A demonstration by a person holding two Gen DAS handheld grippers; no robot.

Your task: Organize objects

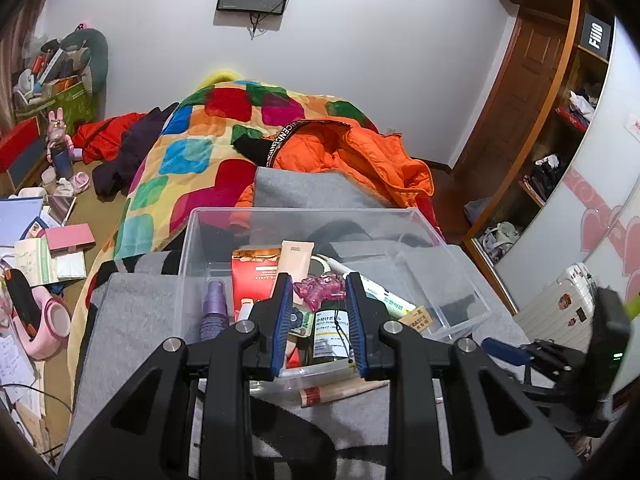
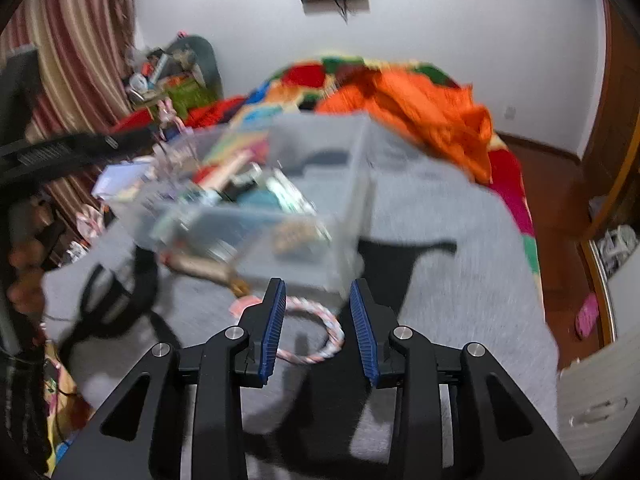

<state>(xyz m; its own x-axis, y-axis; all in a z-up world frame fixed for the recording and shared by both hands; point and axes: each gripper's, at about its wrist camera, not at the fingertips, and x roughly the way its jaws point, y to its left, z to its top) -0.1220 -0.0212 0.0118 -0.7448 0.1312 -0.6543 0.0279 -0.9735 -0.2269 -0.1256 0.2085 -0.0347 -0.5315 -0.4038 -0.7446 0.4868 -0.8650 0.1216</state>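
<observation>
A bedroom: a bed under a grey blanket (image 1: 152,320), with a patchwork quilt (image 1: 188,152) and an orange jacket (image 1: 360,152) heaped toward the white wall. On the blanket stands a clear plastic bin (image 1: 224,224), already loaded with toiletries: a purple spray bottle (image 1: 214,312), a red carton (image 1: 254,276), a beige tube (image 1: 294,258), a pink translucent hair clip (image 1: 322,290) and a labelled pump bottle (image 1: 332,336). A further tube (image 1: 340,392) lies on the blanket just outside the bin's near wall. The left gripper (image 1: 318,324) hangs over that near wall, its blue pads spread with nothing pinched between them. The right gripper (image 2: 318,328), seen in a motion-blurred view, points down at a pink-and-white ring (image 2: 316,332), probably a braided hair tie, lying on the blanket just in front of the bin; its pads stand apart on either side, seemingly clear of it. Cluttered shelves and floor surround the bed.
</observation>
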